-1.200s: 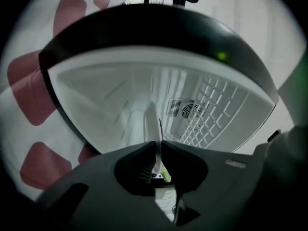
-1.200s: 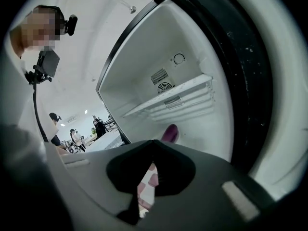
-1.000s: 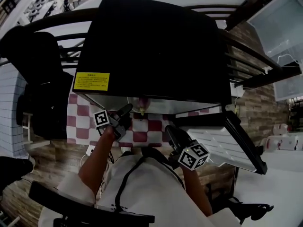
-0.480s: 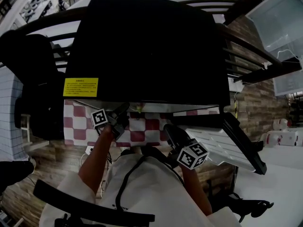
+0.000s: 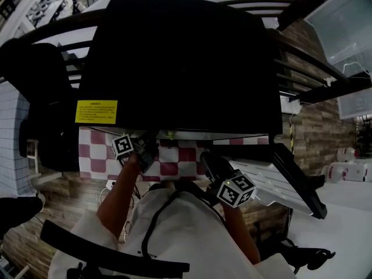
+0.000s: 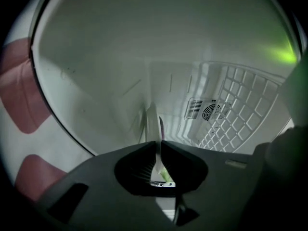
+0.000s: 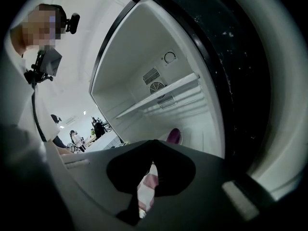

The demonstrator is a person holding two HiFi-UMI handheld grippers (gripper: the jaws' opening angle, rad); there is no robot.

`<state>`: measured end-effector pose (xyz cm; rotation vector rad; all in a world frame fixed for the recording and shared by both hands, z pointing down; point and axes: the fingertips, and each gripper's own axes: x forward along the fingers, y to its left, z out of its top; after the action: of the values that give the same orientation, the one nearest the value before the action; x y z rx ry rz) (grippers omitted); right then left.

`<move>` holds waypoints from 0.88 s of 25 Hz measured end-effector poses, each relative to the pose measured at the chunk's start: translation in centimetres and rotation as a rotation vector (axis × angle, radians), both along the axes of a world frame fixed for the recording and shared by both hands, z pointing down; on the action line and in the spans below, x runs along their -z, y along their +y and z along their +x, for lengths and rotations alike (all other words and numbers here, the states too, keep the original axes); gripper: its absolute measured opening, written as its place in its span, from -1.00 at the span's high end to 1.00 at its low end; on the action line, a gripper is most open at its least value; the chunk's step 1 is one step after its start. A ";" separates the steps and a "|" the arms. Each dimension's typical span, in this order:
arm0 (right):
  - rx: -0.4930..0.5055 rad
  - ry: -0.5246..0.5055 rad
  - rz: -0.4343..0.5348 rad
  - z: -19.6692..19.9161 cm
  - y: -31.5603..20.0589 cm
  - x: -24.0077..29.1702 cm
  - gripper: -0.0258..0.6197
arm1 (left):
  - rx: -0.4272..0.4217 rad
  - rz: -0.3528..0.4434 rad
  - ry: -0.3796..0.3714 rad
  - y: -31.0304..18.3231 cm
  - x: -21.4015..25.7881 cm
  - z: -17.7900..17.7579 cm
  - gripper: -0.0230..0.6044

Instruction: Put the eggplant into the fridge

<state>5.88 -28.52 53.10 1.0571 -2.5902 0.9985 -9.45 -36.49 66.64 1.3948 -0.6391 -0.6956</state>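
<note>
While the left tongs (image 6: 158,143) reach level into the open fridge (image 6: 120,57), their jaws stand closed to a thin slit. A green stem end is nipped between them. A sliver of the purple eggplant (image 6: 161,127) shows just past the tips, so it is held inside the white compartment. Ahead of these tongs and to their right, a round fan vent (image 6: 210,110) sits in the back wall, with a white grid (image 6: 240,105) beside it. To their left, outside the fridge wall, red patches of a checked cloth (image 6: 19,95) show.

The right tongs (image 7: 154,142) point somewhat downward at the fridge opening with their tips together and nothing between them. Just beyond and slightly right of those tips, the eggplant's (image 7: 174,134) rounded purple end shows low in the compartment. Above it are a white shelf (image 7: 159,97) and the vent (image 7: 155,87). The person wearing the camera is at the left of this view.

From the head view, the left tongs (image 5: 152,139) go under the front edge of the black fridge top (image 5: 186,51), near a yellow label (image 5: 96,111). The right tongs (image 5: 207,158) hang back beside them, over the checked cloth (image 5: 174,158). The open door (image 5: 273,179) is to their right.
</note>
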 end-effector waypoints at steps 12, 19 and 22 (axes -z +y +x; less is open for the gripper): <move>0.049 -0.024 0.013 -1.3 0.0 0.1 0.90 | 0.032 -0.067 -0.095 0.5 -2.3 -0.5 0.82; 0.081 -0.025 0.026 -3.0 -0.1 -0.5 0.90 | 0.047 -0.074 -0.116 0.6 -2.8 -0.4 0.82; 0.089 -0.024 0.035 -3.7 -0.4 -0.4 0.90 | 0.047 -0.078 -0.133 0.7 -3.1 -0.4 0.82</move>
<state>2.18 -28.96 53.52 0.9341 -2.6574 0.9544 -9.82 -35.82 69.78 1.3654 -0.7978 -0.6116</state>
